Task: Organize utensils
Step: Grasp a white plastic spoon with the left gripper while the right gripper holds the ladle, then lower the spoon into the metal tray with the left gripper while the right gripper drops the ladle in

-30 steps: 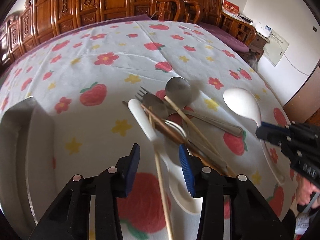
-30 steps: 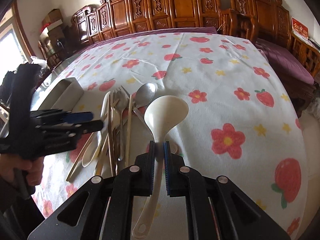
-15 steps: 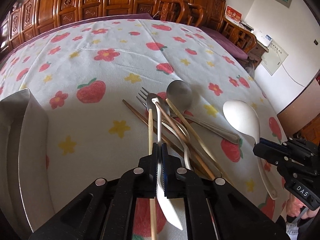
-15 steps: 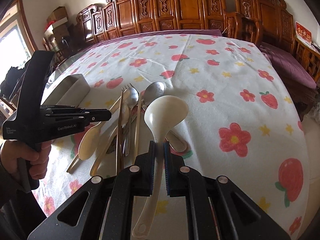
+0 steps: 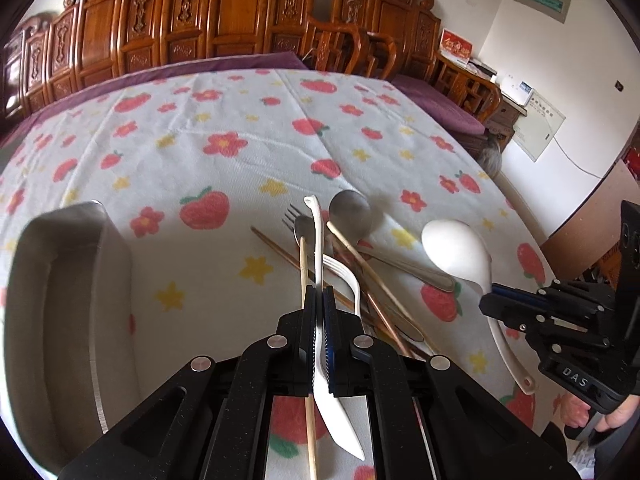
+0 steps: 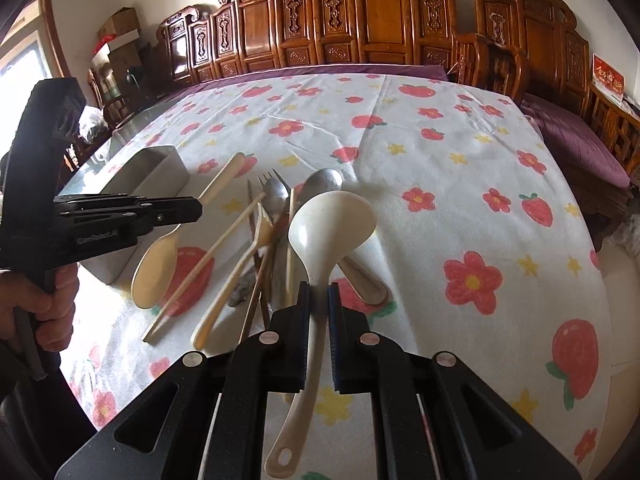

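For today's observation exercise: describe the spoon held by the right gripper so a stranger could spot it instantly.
Start at the strawberry-print tablecloth, then find the pile of mixed utensils near its front edge. Just right of it, the right gripper clamps a cream plastic ladle-shaped spoon, the deepest, roundest bowl there.

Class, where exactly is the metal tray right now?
The metal tray sits on the tablecloth at the left of the left wrist view, left of the utensil pile; in the right wrist view it lies behind the left gripper.

The bench [image 5: 224, 92], under a strawberry-print cloth [image 6: 460, 168], carries a metal tray [image 5: 60, 280] and a utensil heap [image 5: 360, 264].
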Motion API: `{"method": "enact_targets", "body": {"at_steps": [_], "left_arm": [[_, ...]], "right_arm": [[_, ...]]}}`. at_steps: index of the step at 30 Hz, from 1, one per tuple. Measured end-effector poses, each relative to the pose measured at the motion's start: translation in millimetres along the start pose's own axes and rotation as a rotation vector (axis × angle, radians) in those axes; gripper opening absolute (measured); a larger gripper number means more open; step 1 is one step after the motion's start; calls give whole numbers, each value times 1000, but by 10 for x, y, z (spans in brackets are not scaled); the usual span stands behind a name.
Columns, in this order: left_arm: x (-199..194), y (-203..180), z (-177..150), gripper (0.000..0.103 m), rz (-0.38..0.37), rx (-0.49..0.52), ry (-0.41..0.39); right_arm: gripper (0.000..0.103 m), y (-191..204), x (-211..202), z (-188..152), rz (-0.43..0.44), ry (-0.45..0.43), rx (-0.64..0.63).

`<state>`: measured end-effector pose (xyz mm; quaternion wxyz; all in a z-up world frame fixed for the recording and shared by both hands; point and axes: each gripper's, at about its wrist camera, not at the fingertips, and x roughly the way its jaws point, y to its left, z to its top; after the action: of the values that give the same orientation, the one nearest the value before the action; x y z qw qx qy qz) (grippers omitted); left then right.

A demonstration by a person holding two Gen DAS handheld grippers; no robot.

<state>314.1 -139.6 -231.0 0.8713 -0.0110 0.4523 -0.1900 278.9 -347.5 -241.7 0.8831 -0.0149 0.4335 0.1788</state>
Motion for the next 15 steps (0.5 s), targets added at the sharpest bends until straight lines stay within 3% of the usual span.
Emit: {"method": "enact_targets", "body": {"at_steps": [15], "left_arm": [[-689, 410, 84, 3, 58, 10, -65]], "right_arm": [[10, 694, -162, 305, 54, -52, -61]]}}
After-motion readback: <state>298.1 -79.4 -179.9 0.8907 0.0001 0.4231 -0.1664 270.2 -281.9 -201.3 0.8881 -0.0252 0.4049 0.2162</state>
